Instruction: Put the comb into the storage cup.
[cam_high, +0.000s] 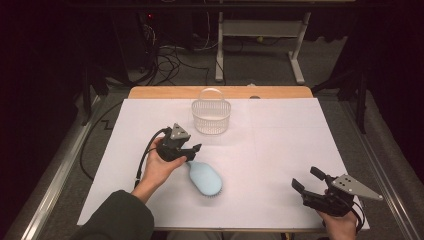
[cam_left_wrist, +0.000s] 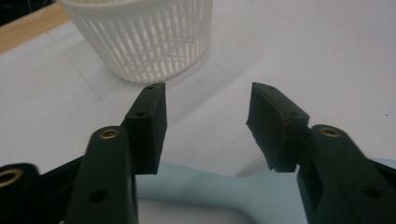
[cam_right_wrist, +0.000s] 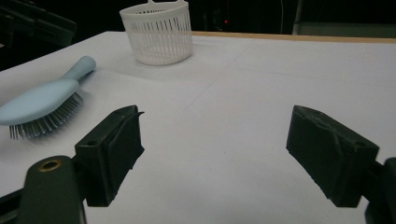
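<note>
Hovering our left hand-held gripper (cam_high: 192, 150) over the handle end of the light-blue hairbrush (cam_high: 205, 179), we see its jaws about half open, straddling the handle without the pads pressing on it. That hairbrush lies bristles down on the white-covered bench (cam_high: 280, 150), near its middle, handle pointing toward ten o'clock. At twelve o'clock from the brush stands a white slotted basket (cam_high: 211, 116), well apart. Our right hand-held gripper (cam_high: 309, 180) sits at four o'clock from the brush, jaws wide open and holding nothing.
</note>
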